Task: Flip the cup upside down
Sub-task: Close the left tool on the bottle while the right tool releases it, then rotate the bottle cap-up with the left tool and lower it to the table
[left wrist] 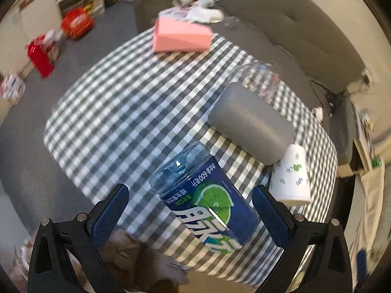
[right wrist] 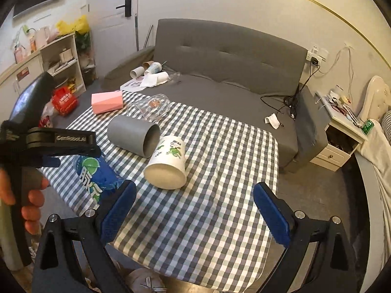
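Blue-padded fingers of the left gripper [left wrist: 190,216] stand spread on either side of the blue bottle [left wrist: 205,201], without touching it. Right gripper [right wrist: 194,211] is likewise spread, holding nothing, above the checked tablecloth [right wrist: 220,195]. White paper cup [right wrist: 167,162] lies on its side at mid-table, touching the open mouth of the grey cup [right wrist: 134,135], also on its side. 1 pink box [right wrist: 107,101] sits at the far edge.

White paper cup [right wrist: 167,164] with green print, seemingly on its side beside grey cylinder [right wrist: 134,135]
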Motion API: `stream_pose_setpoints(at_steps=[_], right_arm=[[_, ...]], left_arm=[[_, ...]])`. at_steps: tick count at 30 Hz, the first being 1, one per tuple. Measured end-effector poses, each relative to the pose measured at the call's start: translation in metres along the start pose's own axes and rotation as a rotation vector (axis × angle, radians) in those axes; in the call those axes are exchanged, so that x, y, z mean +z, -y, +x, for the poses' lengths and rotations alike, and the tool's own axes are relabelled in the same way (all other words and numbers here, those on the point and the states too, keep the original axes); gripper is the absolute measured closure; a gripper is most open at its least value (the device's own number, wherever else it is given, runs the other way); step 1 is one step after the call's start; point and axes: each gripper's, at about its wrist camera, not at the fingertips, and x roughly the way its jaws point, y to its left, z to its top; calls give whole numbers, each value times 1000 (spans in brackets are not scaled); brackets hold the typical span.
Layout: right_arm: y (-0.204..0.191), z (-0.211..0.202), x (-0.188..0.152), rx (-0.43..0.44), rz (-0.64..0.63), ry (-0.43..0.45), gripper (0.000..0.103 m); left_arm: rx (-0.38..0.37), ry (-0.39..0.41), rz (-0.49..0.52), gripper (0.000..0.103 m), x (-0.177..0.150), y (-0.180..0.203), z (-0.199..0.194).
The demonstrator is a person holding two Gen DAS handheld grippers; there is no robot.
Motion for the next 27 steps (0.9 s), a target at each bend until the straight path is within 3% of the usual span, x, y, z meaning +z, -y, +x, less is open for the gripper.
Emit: stream_pose_setpoints(at_steps=[7,13,16,17,21,27], right_arm=[[0,4,-7,-35,-49,1,6],[4,13,-7,-26,-39,-21,6],[1,13,-6,-23,-45,-22,6],[-1,14,-6,-26,-51,-24,6],[-7,19,-6,-42,-79,-39,6],[-15,18,-6,-51,-107,-35,6]], left_arm=[[-17,-28,-137,0,1,-2,26],[-29,-80,-156,1,2,-4,48],[-51,-98,-152,15,4,-6,53],[-62,-109,-150,15,5,-5,55],[-121,-139,-90,16,9,4,55],[-127,-60,87,18,18,23,28]])
